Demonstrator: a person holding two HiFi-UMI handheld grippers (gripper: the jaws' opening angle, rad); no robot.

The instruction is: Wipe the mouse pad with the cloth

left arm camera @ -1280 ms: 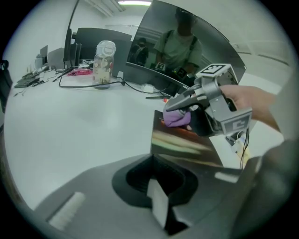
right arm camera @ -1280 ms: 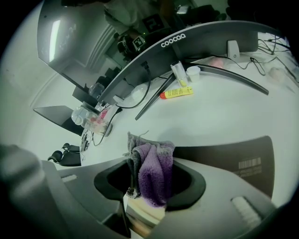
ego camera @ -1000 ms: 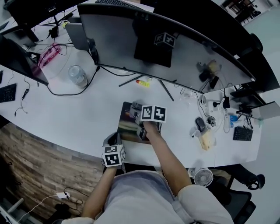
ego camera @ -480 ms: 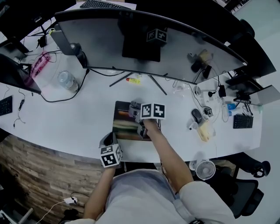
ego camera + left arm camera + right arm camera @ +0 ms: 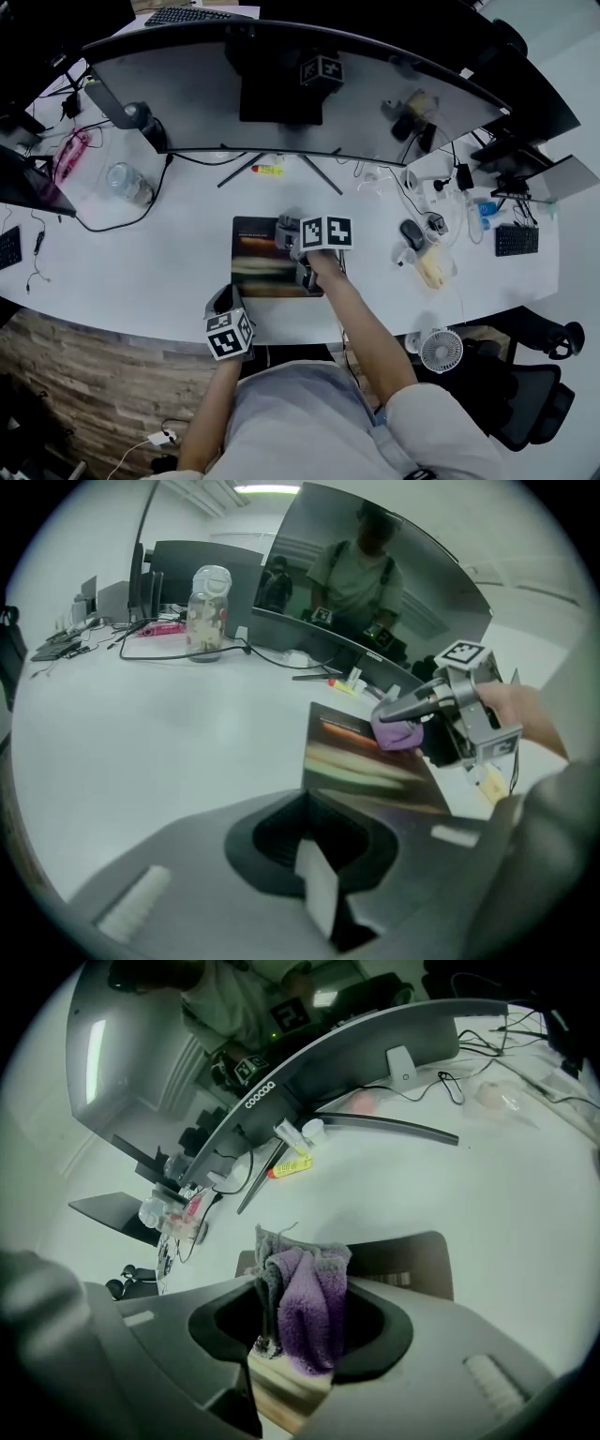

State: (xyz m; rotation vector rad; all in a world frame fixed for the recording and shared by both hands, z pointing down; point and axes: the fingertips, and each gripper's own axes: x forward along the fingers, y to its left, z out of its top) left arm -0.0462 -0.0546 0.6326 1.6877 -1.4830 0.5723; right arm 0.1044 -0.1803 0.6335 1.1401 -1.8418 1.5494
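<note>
Nearest you, your left claw (image 5: 323, 902) hangs at the near edge of the white desk (image 5: 169, 253), its jaws seemingly drawn together with nothing between them. Just beyond its tips lies the dark rectangular mouse pad (image 5: 262, 267), printed with blurred bands of colour. The left claw does not touch it.

Your right claw (image 5: 291, 1335) is over the far right part of the pad, clamped on a bunched purple and grey fluffy cloth (image 5: 309, 1307). The cloth sits at or just above the pad's surface; contact cannot be confirmed.

As a judgement, nothing pins the pad, so a dragging stroke could slide it across the smooth desk. The cloth is pinched by a fold only and may pull loose, letting the hard jaw tips scrape the pad.

Beyond the right claw, a small yellow tube (image 5: 269, 170) lies by the stand of a wide curved monitor (image 5: 300, 94). Far beyond and left of the left claw stands a clear jar (image 5: 208, 611) with pale contents you cannot identify
</note>
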